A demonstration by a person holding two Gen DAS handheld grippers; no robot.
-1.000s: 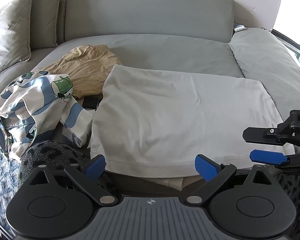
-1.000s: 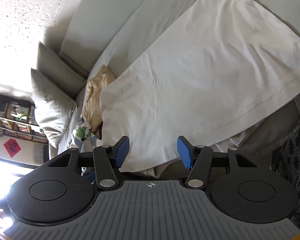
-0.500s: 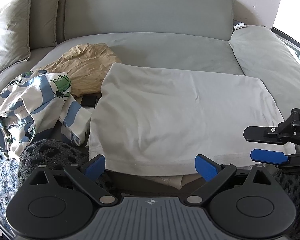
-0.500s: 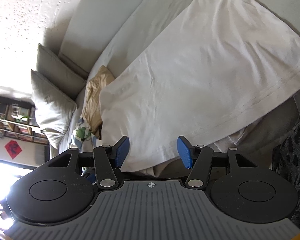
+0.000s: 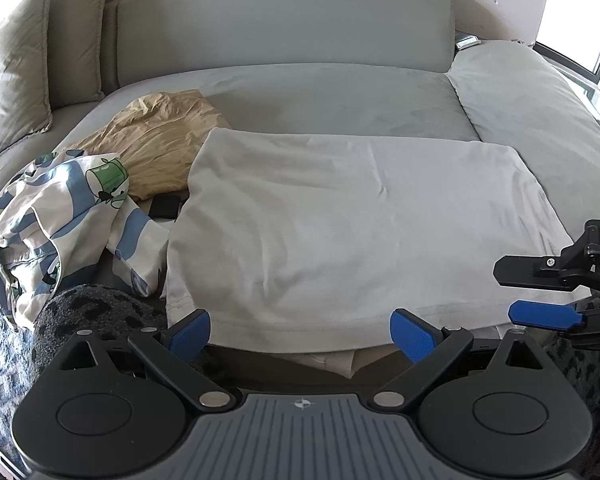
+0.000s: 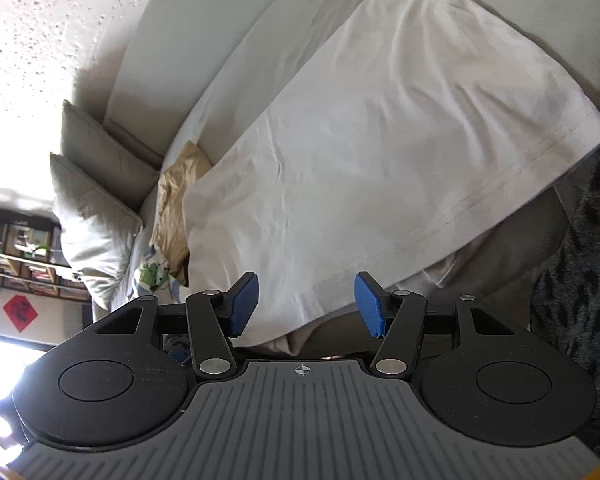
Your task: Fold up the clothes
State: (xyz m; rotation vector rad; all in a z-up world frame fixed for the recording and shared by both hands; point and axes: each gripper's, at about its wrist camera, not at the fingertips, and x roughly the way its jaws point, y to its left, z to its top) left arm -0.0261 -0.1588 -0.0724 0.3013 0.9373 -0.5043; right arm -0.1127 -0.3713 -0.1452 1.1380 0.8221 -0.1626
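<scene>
A white garment (image 5: 360, 220) lies flat and smooth on the grey sofa seat (image 5: 320, 92), and its stitched hem hangs over the front edge. My left gripper (image 5: 302, 334) stands open just before that hem, nothing pinched between its blue pads. My right gripper (image 5: 524, 292) hovers at the garment's near right corner, turned on its side, jaws apart. In the right wrist view the right gripper (image 6: 306, 306) is open, with the white garment (image 6: 380, 160) spread beyond the pads and none of it gripped.
A crumpled tan garment (image 5: 160, 148) and a blue-and-white patterned garment (image 5: 60, 216) lie left of the white one, with a small dark object (image 5: 165, 206) between them. Cushions (image 5: 12, 80) lean at the far left. A dark spotted throw (image 5: 92, 312) drapes the front edge.
</scene>
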